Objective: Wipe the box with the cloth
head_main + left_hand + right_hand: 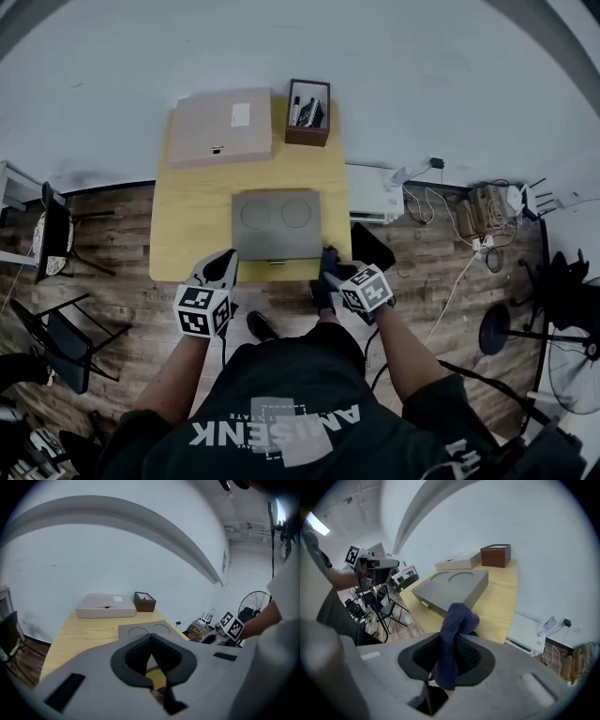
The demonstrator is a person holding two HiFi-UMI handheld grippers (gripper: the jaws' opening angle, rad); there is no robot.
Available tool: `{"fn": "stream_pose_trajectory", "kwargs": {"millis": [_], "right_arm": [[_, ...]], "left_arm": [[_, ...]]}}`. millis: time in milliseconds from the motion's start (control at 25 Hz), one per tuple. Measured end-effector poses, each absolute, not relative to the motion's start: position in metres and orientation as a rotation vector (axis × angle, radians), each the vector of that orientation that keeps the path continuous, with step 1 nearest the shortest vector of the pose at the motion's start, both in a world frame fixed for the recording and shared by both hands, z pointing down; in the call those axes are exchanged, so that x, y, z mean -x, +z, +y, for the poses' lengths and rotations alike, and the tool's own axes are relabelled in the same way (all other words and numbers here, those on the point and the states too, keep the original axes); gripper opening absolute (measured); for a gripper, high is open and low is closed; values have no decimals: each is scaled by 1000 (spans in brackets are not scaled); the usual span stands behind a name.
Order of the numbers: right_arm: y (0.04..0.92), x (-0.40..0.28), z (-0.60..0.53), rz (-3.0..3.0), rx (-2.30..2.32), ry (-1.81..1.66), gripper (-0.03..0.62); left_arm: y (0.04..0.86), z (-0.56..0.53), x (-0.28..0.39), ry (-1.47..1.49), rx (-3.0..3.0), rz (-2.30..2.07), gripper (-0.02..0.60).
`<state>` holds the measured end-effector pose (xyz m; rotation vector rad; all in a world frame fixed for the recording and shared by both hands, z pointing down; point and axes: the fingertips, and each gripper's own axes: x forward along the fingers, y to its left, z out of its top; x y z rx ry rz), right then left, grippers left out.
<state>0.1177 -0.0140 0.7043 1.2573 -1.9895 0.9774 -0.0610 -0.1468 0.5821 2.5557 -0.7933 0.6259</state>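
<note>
A flat grey box (pixel 277 225) with two round recesses in its lid lies at the near edge of the yellow table (pixel 192 234). It also shows in the left gripper view as the grey box (pixel 145 631) and in the right gripper view as the grey box (pixel 452 585). My right gripper (pixel 328 267) hangs just off the box's near right corner, shut on a dark blue cloth (pixel 457 625) that bunches up between its jaws. My left gripper (pixel 225 264) hovers by the near left corner; its jaws meet at the tips (pixel 151 644) with nothing between them.
A flat cardboard box (pixel 220 127) and a brown pen holder (pixel 307 112) stand at the table's far edge against the wall. A white unit (pixel 373 192) sits right of the table. Chairs (pixel 56 234) stand at the left, cables (pixel 478 225) and a fan (pixel 572 366) at the right.
</note>
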Motion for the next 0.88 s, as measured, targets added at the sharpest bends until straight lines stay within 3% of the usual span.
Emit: {"fn": "stream_pose_trajectory", "kwargs": {"millis": [400,880], "right_arm": [[635,-120,-27,-2025,-1481,976,81],[586,-51,-188,-2261,-1442,996,81]], "left_arm": [[576,-150,79,550,-2542,-777,2],[536,-170,116,459,-2449,-1035,2]]}}
